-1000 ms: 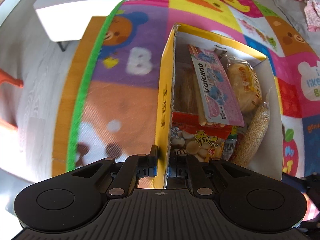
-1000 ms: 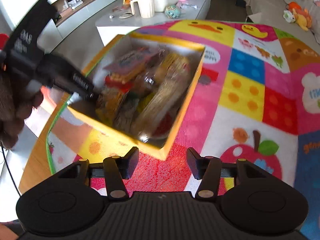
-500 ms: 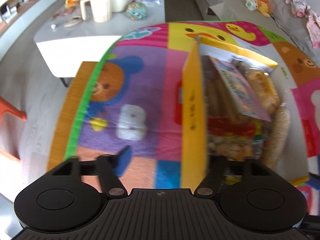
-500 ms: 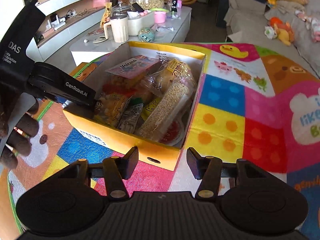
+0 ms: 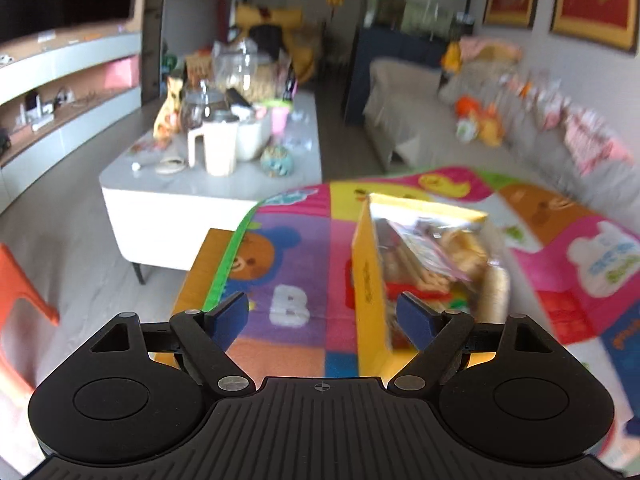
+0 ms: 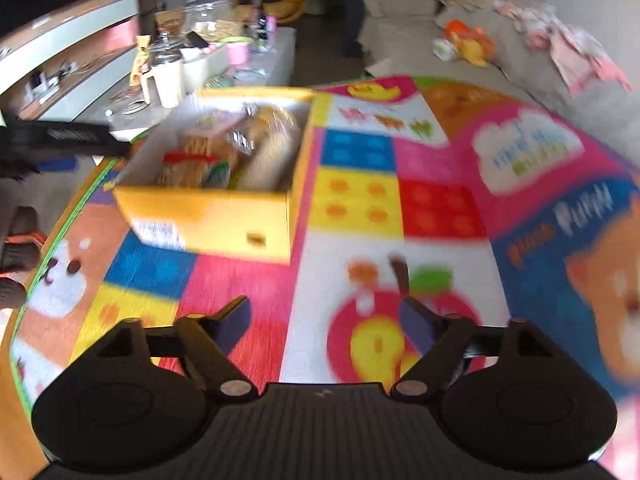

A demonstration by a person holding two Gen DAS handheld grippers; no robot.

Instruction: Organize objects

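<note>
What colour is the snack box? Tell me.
Yellow outside, white inside. The box shows best in the right wrist view, standing on the play mat.

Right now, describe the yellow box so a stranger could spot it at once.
Start at the colourful play mat covering the floor in front of the white coffee table. On its near-table side sits the yellow box, open-topped and crammed with snack packets; nothing else standing on the mat is a container.

The right gripper (image 6: 326,322) hangs over the colourful play mat (image 6: 400,200), its jaws just spread wide with nothing between them. Ahead sits the yellow box (image 6: 224,220) crammed with snack packets (image 6: 224,152); the left gripper (image 6: 76,138) pokes in beside it.
</note>
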